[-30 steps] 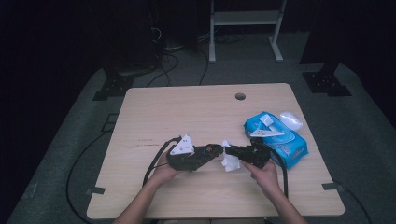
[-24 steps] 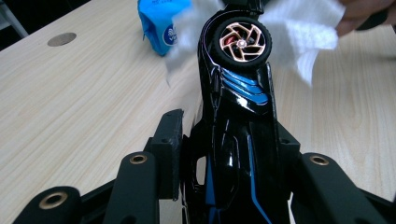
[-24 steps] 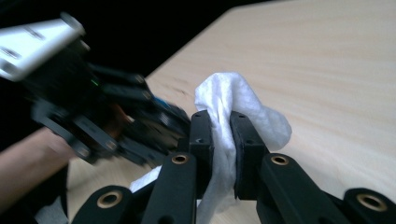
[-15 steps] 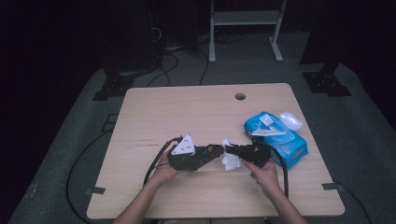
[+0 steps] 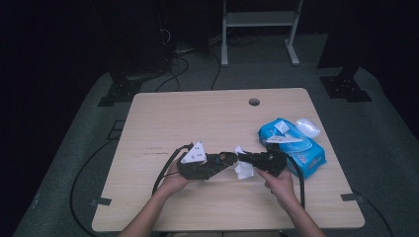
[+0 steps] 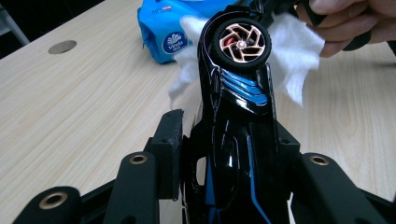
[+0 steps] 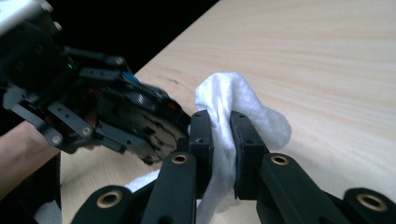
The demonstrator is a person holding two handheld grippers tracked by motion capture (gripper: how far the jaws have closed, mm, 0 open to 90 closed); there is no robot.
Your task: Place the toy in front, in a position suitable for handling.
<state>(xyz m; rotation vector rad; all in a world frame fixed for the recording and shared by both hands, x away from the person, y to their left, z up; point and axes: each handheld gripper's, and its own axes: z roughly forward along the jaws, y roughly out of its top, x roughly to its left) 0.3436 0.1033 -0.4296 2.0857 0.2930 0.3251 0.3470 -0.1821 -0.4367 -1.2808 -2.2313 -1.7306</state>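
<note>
- Right now both grippers meet over the near-middle of the table, tips facing each other.
- L gripper: jaws partway closed, clamped on the sides of a black toy car w/ blue stripes; car sticks out fwd between the jaws, a copper-spoked wheel at its far end facing the cam.
- In the high view the L gripper sits left of centre, grey three-cornered plate on top, cable looping off toward the near-left.
- R gripper: jaws nearly together, pinching a white wipe; wipe bunches up above the pads & hangs out below too.
- High view: R gripper holds the wipe right at the car's end; whether it's actually touching the car there, can't tell.
- L gripper view: wipe spread behind the wheel, the person's right hand just beyond it.
- R gripper view: car & L gripper just left of the wipe, close.
- Blue wipes pack lies on the table's right side, flap open, just beside the R hand.
- Small white lid-like item near the pack's far corner; too small to ID.
</note>
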